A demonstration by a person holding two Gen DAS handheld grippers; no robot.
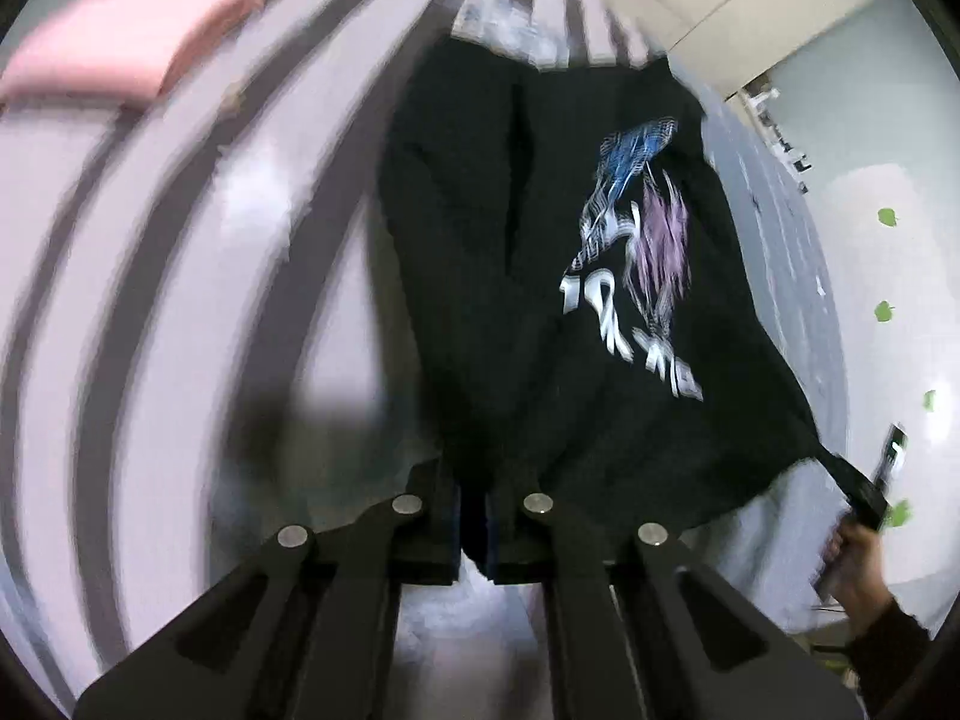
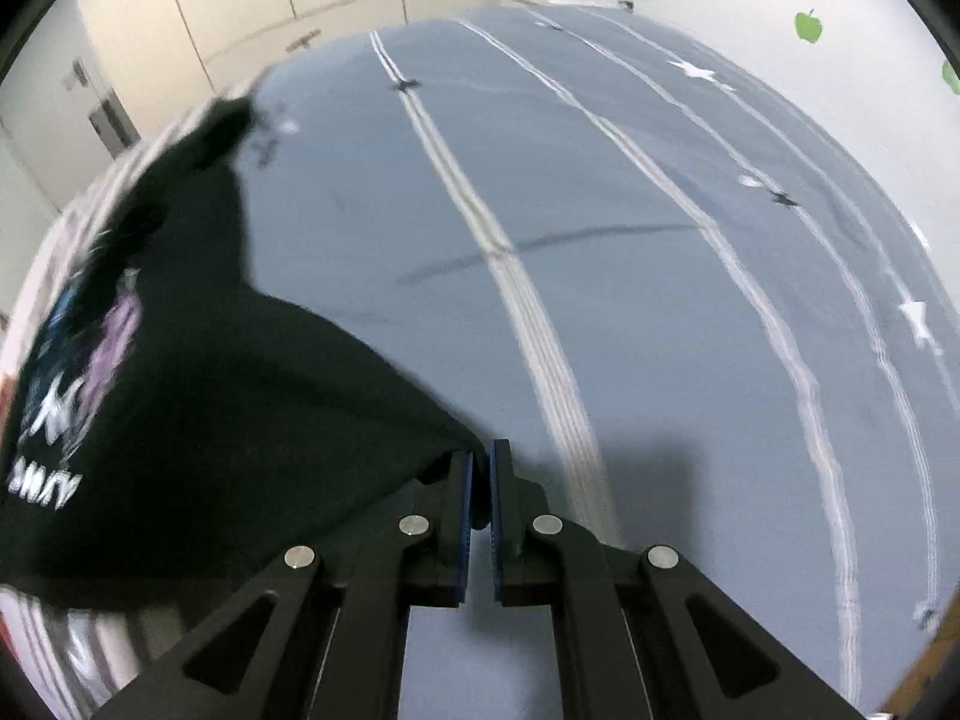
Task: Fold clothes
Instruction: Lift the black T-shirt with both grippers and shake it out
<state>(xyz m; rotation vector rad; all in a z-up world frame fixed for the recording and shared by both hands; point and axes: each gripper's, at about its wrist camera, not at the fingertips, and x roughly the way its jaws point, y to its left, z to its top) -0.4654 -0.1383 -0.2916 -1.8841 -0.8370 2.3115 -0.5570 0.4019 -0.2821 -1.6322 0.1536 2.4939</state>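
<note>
- My left gripper [image 1: 474,516] fingers pinch the black T-shirt [image 1: 540,276]; it stretches ahead, rightward.
- My right gripper [image 2: 480,504] fingers clamp its other corner, cloth trailing left over the bed [image 2: 600,240].

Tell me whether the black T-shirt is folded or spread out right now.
Spread out, not folded. The black T-shirt hangs stretched between the left gripper and right gripper, its print fully showing.
</note>
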